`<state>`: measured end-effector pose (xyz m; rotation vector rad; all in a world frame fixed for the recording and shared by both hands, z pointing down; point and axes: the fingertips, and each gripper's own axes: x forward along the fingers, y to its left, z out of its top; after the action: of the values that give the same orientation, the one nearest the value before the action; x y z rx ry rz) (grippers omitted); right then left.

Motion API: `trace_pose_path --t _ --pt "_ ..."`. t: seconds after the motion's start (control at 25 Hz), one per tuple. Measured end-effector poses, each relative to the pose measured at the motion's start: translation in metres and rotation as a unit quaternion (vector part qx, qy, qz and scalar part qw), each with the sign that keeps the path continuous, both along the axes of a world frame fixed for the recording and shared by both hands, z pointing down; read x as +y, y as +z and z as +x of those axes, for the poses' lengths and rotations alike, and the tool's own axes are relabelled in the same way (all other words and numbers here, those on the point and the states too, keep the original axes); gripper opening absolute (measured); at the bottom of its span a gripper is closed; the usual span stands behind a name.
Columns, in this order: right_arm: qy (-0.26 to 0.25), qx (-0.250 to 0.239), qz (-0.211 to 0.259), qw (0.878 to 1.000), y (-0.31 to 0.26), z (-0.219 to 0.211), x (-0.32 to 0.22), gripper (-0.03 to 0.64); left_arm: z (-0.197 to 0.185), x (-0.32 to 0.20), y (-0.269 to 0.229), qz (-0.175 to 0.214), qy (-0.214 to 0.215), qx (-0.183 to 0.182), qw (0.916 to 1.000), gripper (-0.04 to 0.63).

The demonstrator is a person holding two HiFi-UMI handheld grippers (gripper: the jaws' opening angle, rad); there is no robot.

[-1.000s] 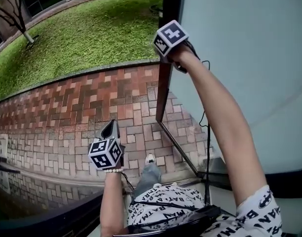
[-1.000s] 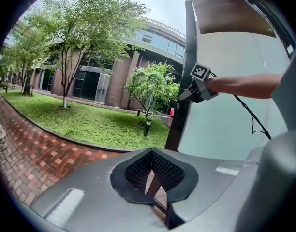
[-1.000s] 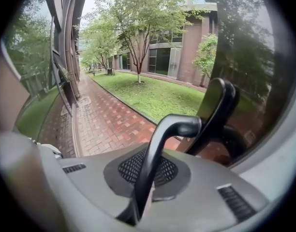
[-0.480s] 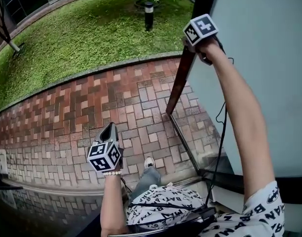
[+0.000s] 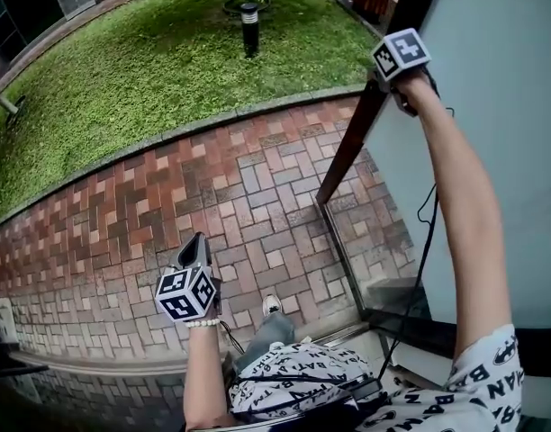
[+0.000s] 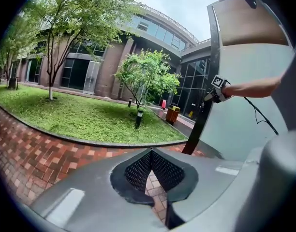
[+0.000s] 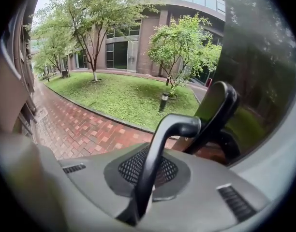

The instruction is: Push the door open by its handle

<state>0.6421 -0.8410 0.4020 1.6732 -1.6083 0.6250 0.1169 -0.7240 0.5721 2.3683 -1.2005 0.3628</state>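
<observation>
Clamping is confirmed on the right gripper (image 7: 149, 170): its fingers (image 7: 126, 168) are closed down to a narrow gap, and the black door handle (image 7: 177, 125) is pinched between them. The handle's lever is seen rising out from between the fingers, then bending over toward the door (image 7: 264, 95). The door lies just beyond and right of the fingertips, its dark glass reflecting greenery. In the head view the door is seen swung open, its dark edge frame (image 5: 349, 147) slanting down from the fingers to the brick paving (image 5: 257, 196). The right arm (image 5: 460, 214) is stretched out to reach it.

The left gripper (image 6: 151, 151) is held low, well apart from the door. Its fingers (image 6: 138, 170) are brought together at the tips. Nothing is gripped, and only bricks are seen through the small gap behind the tips. Paving lies beneath and ahead of these fingers. A curved lawn (image 6: 80, 117) and a short bollard lamp (image 6: 139, 119) are seen further beyond them. The right gripper is picked up off to the right of the left fingertips, at the door edge.
</observation>
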Motion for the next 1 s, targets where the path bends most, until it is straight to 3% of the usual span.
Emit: trace_pose_path --t 0.32,0.92,0.96,1.0 --pt "0.05 -0.01 -0.003 0.999 0.002 0.074 0.016 0.011 0.012 -0.015 0.012 -0.018 0.012 0.0 0.9998 -0.014" --pt "0.074 -0.004 0.011 0.997 0.006 0.096 0.016 0.012 0.035 -0.019 0.02 -0.01 0.021 -0.008 0.9997 -0.014" --pt "0.076 -0.008 0.014 0.997 0.005 0.095 0.018 0.035 0.035 -0.016 0.021 -0.009 0.022 -0.009 0.9997 -0.014" --pt "0.075 -0.006 0.021 0.997 0.0 0.091 0.021 0.132 0.035 -0.012 0.021 -0.007 0.024 -0.009 0.9996 -0.014"
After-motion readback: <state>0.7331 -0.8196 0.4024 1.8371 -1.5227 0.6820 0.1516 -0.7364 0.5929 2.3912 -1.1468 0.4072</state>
